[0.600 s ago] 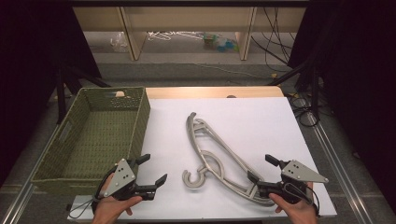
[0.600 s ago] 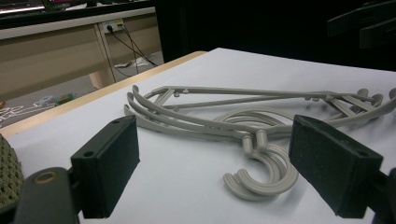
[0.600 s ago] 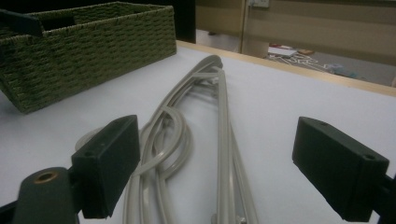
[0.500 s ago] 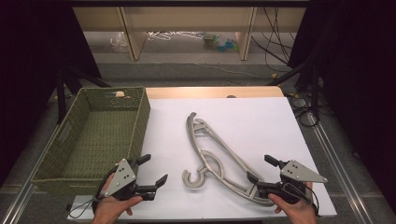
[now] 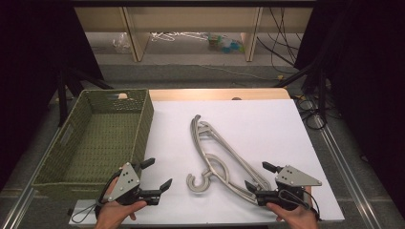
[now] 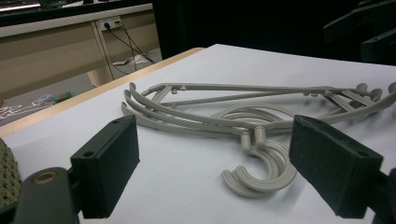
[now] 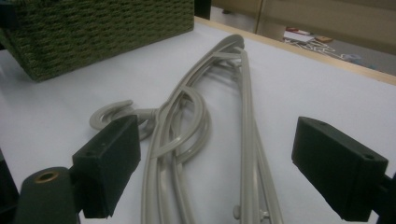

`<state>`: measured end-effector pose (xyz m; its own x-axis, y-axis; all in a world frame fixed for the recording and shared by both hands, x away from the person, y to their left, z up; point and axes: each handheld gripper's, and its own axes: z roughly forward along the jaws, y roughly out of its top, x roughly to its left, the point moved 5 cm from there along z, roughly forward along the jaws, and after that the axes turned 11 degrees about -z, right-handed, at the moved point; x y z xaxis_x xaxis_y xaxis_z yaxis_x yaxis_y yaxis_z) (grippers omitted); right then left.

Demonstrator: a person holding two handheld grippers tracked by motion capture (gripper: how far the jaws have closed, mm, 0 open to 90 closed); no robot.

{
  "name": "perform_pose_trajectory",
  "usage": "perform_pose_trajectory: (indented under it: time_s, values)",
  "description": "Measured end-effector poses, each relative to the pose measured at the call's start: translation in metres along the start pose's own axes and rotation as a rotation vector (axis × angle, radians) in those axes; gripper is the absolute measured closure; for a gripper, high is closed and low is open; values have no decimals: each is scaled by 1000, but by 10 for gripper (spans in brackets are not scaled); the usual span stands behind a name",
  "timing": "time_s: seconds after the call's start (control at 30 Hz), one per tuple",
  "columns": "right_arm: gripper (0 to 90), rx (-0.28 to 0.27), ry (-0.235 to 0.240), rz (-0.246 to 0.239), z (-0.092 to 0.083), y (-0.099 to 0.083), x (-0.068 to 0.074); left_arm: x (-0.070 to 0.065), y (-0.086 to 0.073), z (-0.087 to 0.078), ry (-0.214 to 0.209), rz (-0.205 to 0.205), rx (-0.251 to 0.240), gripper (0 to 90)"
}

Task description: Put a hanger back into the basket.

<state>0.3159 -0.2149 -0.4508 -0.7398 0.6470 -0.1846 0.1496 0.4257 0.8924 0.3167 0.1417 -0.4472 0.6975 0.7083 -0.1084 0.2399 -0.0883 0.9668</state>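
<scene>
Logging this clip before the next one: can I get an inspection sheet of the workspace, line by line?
Surface: white sheet on a wooden table.
Job's things: grey plastic hangers, stacked flat on the sheet, hooks toward the person.
Basket: green woven basket at the sheet's left edge, nothing seen inside.
Clutter: nothing seen on the sheet.
Grippers: left gripper open, beside the hooks, holding nothing; right gripper open at the hangers' near end, no pad pressing.
Cables: a black one loops from each gripper; more hang at the far right.
Surroundings: low shelving behind, loose hangers and litter on the floor.
</scene>
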Motion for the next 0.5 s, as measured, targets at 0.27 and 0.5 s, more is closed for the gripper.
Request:
perform_pose_trajectory:
  time_s: [0.27, 0.5]
  values:
    - [168, 72, 52, -33, 13, 0, 11, 0, 0, 1, -1, 6, 3, 160]
    - [245, 190, 123, -114, 36, -1, 27, -1, -1, 2, -4, 12, 8, 160]
